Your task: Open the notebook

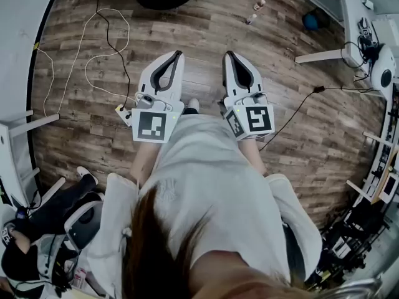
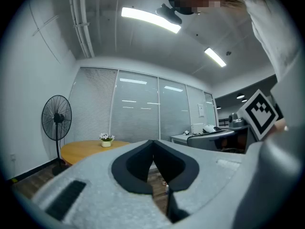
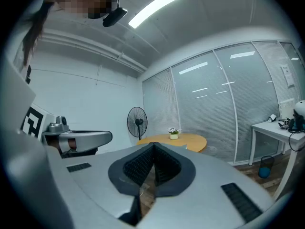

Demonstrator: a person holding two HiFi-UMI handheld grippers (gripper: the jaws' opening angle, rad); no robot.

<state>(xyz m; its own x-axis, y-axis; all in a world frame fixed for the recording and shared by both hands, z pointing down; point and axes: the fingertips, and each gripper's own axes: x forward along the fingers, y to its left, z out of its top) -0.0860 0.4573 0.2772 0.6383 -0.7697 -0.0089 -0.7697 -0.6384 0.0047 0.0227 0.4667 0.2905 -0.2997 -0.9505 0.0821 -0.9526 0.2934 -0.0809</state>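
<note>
Head view: I've got two hand-held grippers side by side over the plank floor [image 1: 206, 17], both pointing level. The left hand-held gripper [image 1: 176, 56] is clenched, tips together on nothing, and the right hand-held gripper [image 1: 229, 56] is the same. Each carries one marker cube, the left cube [image 1: 152, 125] and the right cube [image 1: 258, 118]. One white cable [image 1: 87, 36] and one black cable [image 1: 115, 48] loop across the floor on the left. Two small bottle-like items [image 1: 259, 5] stand near the floor's far edge.

Left gripper view: the left hand-held gripper [image 2: 153, 144] has its dark pads [image 2: 136, 168] meeting at the tip, nothing gripped. Beyond it I count one standing fan [image 2: 56, 118] and one round wooden counter [image 2: 86, 150], with one flower pot [image 2: 106, 140] near its far edge.

Right gripper view: the right hand-held gripper [image 3: 153, 147] is also clenched and empty. I see one fan [image 3: 137, 122], the same counter [image 3: 190, 140] with its pot [image 3: 174, 134], and one white desk [image 3: 274, 127] at the right.

No view shows me the notebook.
</note>
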